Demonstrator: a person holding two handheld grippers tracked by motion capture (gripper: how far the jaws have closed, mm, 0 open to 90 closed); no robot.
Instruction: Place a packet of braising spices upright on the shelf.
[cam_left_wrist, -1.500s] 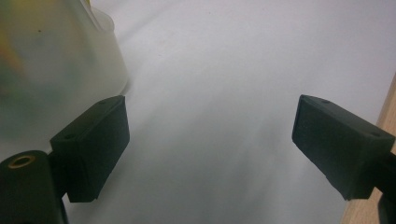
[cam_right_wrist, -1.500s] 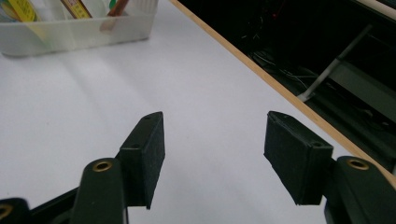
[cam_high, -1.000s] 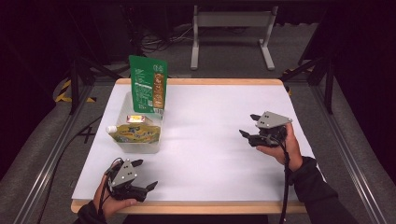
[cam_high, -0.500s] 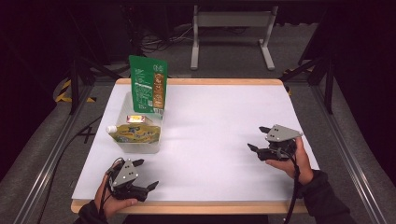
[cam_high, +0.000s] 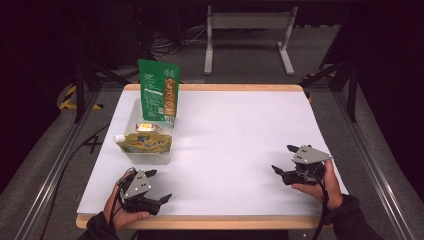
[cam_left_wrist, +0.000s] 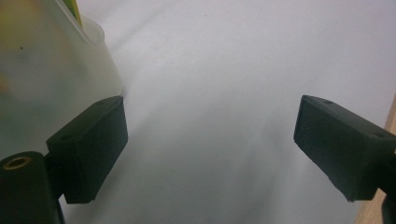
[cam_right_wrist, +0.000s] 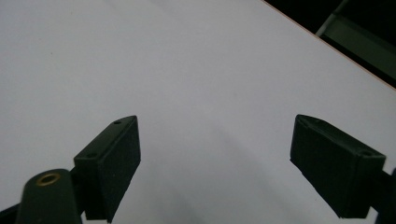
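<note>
Table (cam_high: 235, 150): white top with a wooden rim, dark floor and metal frames around it.
Clear tub (cam_high: 150, 131): see-through plastic container near the left edge of the tabletop, about midway along it, closer to the far left corner than the near one.
Green packet (cam_high: 158, 91): tall, flat, standing upright at the far end of the tub, leaning on its far wall; printed face turned toward the person.
Yellow pouch (cam_high: 145, 143): lies flat in the tub at its near end, white cap (cam_high: 119, 138) poking out over the tub's left side.
Small item: a little yellow-red label or pack (cam_high: 145, 127) sits between packet and pouch; too small to tell what it is.
Left gripper (cam_high: 161, 186): at the near left corner of the tabletop, held in the person's left hand (cam_high: 116, 210), just in front of the tub's near wall.
Left jaws: spread wide, nothing between them; in the left gripper view (cam_left_wrist: 210, 149) one pad sits just beside the tub's frosted wall (cam_left_wrist: 51, 74), whether touching I cannot tell.
Right gripper (cam_high: 283, 161): near the right edge of the tabletop, toward the near right corner, held in the right hand (cam_high: 320, 187), grey plate on top, jaws pointing left across the table.
Right jaws: wide apart, have just been opening, only bare white tabletop between them in the right gripper view (cam_right_wrist: 215, 163).
Gap: right gripper is well apart from the tub and its contents; left gripper is the near one.
Table edge: wooden rim (cam_right_wrist: 327, 46) crosses the upper right of the right gripper view.
</note>
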